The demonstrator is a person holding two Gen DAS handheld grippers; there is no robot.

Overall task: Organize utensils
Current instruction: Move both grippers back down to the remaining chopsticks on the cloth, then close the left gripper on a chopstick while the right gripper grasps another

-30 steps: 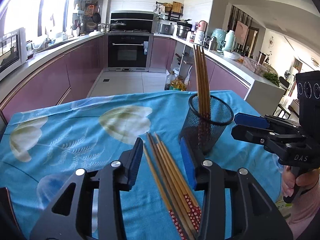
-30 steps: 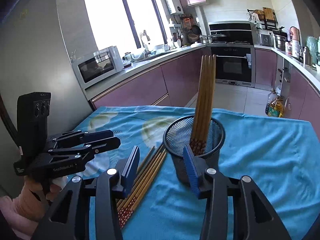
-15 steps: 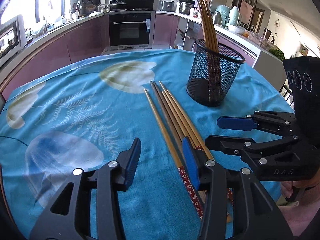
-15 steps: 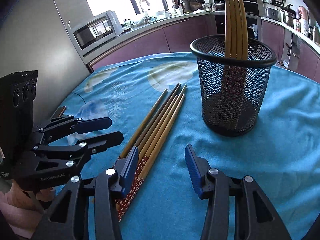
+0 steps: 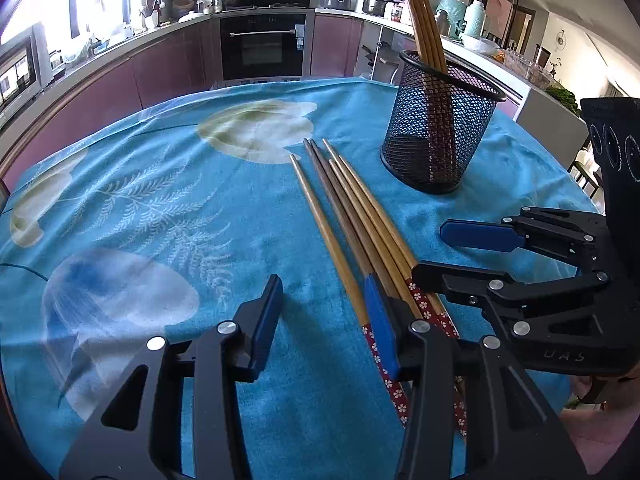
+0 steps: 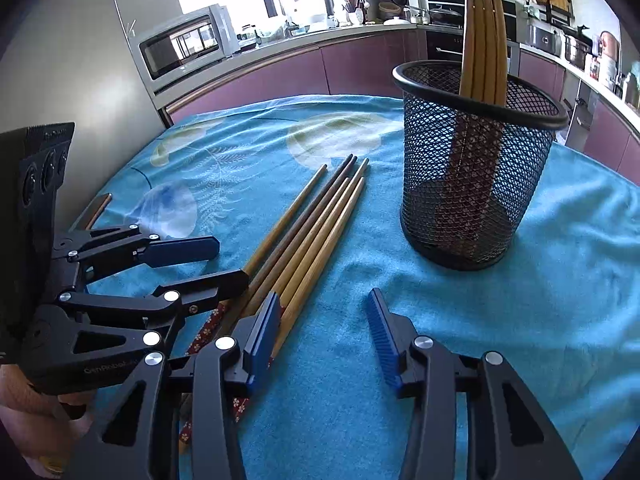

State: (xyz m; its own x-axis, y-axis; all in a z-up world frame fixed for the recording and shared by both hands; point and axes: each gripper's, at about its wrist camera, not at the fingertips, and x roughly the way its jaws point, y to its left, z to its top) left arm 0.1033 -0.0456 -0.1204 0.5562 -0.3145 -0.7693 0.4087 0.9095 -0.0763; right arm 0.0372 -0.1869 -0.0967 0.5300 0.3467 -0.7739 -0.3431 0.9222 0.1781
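Several wooden chopsticks point(image 5: 352, 216) with red flower-patterned ends lie side by side on the blue tablecloth point(image 5: 160, 216); they also show in the right wrist view point(image 6: 308, 232). A black mesh holder point(image 5: 438, 128) stands upright beyond them with several chopsticks in it, and it shows in the right wrist view point(image 6: 476, 160). My left gripper point(image 5: 326, 312) is open and empty, low over the patterned ends. My right gripper point(image 6: 324, 320) is open and empty, just right of the bundle. Each gripper shows in the other's view: the right point(image 5: 460, 252) and the left point(image 6: 216, 262).
The table's edges curve around the cloth point(image 6: 560, 280). Behind it stand purple kitchen cabinets point(image 5: 168, 64), an oven point(image 5: 262, 46) and a microwave point(image 6: 184, 44). A small dark object point(image 6: 98, 210) lies at the cloth's left edge.
Both grippers have pulled back from the holder and come down toward the patterned ends of the lying chopsticks. Both stay open. The chopsticks and holder have not moved.
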